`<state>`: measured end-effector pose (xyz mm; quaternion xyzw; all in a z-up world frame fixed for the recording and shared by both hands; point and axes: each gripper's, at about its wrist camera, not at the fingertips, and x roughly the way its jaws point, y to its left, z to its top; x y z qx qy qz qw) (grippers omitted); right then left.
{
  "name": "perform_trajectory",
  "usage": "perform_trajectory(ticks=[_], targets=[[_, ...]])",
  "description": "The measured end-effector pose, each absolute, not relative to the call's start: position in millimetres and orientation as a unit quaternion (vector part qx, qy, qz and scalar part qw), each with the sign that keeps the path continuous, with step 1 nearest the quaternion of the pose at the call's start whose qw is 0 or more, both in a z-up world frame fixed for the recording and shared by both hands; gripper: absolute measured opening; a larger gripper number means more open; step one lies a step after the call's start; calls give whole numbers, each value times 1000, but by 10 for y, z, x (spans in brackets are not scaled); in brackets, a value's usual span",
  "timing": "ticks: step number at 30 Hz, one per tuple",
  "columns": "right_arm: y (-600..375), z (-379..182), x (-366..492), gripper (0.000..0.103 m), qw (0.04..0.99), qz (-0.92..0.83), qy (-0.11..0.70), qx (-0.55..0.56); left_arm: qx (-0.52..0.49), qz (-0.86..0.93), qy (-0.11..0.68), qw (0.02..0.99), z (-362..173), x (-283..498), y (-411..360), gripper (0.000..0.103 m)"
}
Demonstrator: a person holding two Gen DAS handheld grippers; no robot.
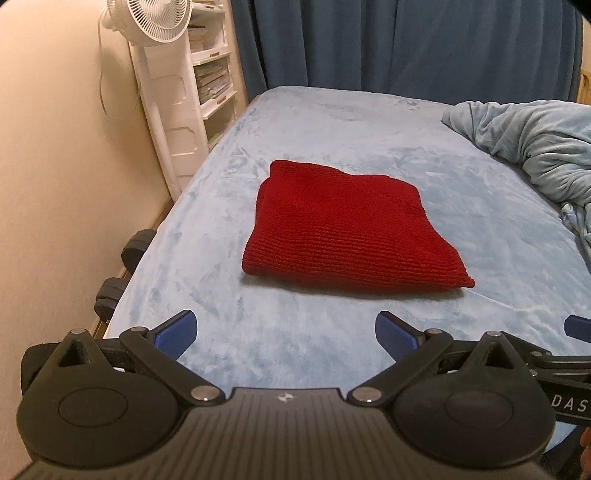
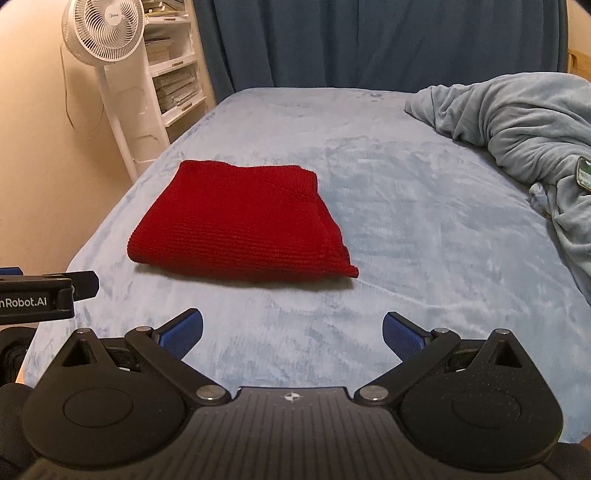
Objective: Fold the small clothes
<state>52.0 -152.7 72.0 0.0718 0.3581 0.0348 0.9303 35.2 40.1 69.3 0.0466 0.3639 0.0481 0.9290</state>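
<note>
A red knitted garment [image 1: 347, 229] lies folded into a compact rectangle on the light blue bed [image 1: 295, 350]; it also shows in the right wrist view [image 2: 240, 225]. My left gripper [image 1: 286, 334] is open and empty, hovering over the bed short of the garment's near edge. My right gripper [image 2: 293, 334] is open and empty, also short of the garment and to its right. The left gripper's side [image 2: 48, 291] shows at the left edge of the right wrist view.
A crumpled light blue blanket [image 2: 524, 122] lies at the bed's right, with a phone-like object [image 2: 585, 173] on it. A white fan [image 2: 103, 33] and white shelves [image 2: 173, 74] stand left of the bed. Dark blue curtains [image 2: 369, 40] hang behind. Dumbbells [image 1: 136, 245] lie by the wall.
</note>
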Motion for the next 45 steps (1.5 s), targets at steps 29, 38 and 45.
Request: perform_trajectory(ticks=[29,38,45], targets=[[-1499,699,530,102,930,34,359,66,54,51,367,927,665,320,417,103],[-1486,701,540,102,932,34,356,62,53,51,368,927,658,306,427,103],[-1481,702,549,102,933,36,354,60,54,51,367,927,658,306,424,103]])
